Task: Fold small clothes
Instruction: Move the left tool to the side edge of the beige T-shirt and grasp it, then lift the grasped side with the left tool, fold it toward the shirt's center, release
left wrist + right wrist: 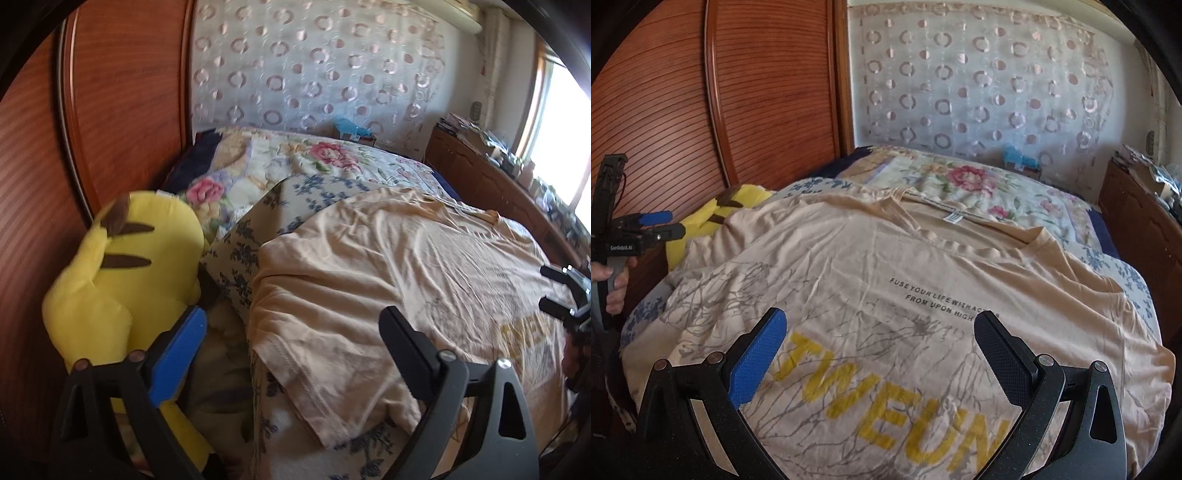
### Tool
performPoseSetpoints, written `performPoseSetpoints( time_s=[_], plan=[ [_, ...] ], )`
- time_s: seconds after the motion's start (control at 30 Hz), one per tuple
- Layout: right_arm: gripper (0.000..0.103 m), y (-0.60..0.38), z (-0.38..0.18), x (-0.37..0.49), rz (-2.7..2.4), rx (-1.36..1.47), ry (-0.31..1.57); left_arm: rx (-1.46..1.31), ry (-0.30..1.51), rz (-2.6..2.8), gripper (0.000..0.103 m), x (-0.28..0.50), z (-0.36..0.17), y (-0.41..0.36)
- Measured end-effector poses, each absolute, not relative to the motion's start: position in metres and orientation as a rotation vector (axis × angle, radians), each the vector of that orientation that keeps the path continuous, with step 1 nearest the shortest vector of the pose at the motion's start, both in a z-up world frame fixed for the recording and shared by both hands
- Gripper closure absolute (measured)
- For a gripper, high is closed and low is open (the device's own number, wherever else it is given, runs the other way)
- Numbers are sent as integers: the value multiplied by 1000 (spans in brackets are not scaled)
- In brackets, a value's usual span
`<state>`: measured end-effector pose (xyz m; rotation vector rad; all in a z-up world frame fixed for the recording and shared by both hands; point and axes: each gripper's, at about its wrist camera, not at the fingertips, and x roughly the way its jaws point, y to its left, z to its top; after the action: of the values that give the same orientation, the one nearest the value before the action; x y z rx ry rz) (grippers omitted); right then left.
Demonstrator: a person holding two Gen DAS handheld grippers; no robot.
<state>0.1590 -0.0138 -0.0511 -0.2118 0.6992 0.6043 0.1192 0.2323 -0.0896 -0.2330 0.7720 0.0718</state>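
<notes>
left gripper (293,325): jaws spread wide with nothing pinched, hanging over the shirt's left sleeve, blue pad out toward the plush side

right gripper (879,328): also spread apart and empty, sitting above the printed chest of the shirt

t-shirt (886,258): beige tee lying front-up across the bed, collar at the far end, yellow letters and small black text on the chest, pretty wrinkled

only in left wrist view: the left sleeve (314,332) draping off the raised bedding down to the near edge, its hem stitching showing; the whole yellow plush (122,266) jammed between the bedding and the wooden wardrobe (110,92); the right gripper poking in at the far right edge

only in right wrist view: the full print, the collar with its white tag (952,218), the right sleeve spread toward the right bed edge, and a hand (613,284) gripping the left gripper's handle at the far left

edges: shirt nearly fills the blue floral sheet (1123,273), with thin strips of sheet showing left and right

open room: floral quilt (960,177) beyond the collar is mostly bare; left side is tight against plush and wardrobe, right side has a wooden cabinet (1137,214) close by
</notes>
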Motion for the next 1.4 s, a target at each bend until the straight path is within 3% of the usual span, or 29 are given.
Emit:
performPoseSetpoints(
  time_s=[0.1,0.23,0.37,0.47,0.53,0.57,0.67,1.0,1.17,1.23,1.3,1.4],
  plan=[
    [0,-4,-57,168,626,-223,727,-288,826,77,28,131,-105,247],
    [0,4,-62,175,650,-229,748,-336,879,69,34,140,-117,255],
    [0,10,-64,177,670,-240,761,-344,913,63,55,138,-123,253],
    [0,13,-63,177,682,-248,765,-334,907,47,62,133,-120,249],
    [0,13,-64,176,691,-249,770,-323,904,48,77,131,-119,247],
    [0,14,-65,176,694,-251,770,-316,903,44,91,130,-119,246],
    [0,16,-67,175,701,-255,770,-254,882,47,101,128,-111,234],
    [0,1,-59,170,682,-241,736,-139,717,-99,102,139,-26,172],
    [0,-19,-52,171,638,-217,721,-77,717,-197,101,154,-9,117],
    [0,-27,-49,170,620,-209,718,-89,727,-238,95,154,-10,108],
    [0,-34,-48,169,604,-205,718,-75,730,-223,75,149,-8,106],
    [0,-39,-47,167,591,-205,718,-77,721,-195,56,136,-8,114]
  ],
)
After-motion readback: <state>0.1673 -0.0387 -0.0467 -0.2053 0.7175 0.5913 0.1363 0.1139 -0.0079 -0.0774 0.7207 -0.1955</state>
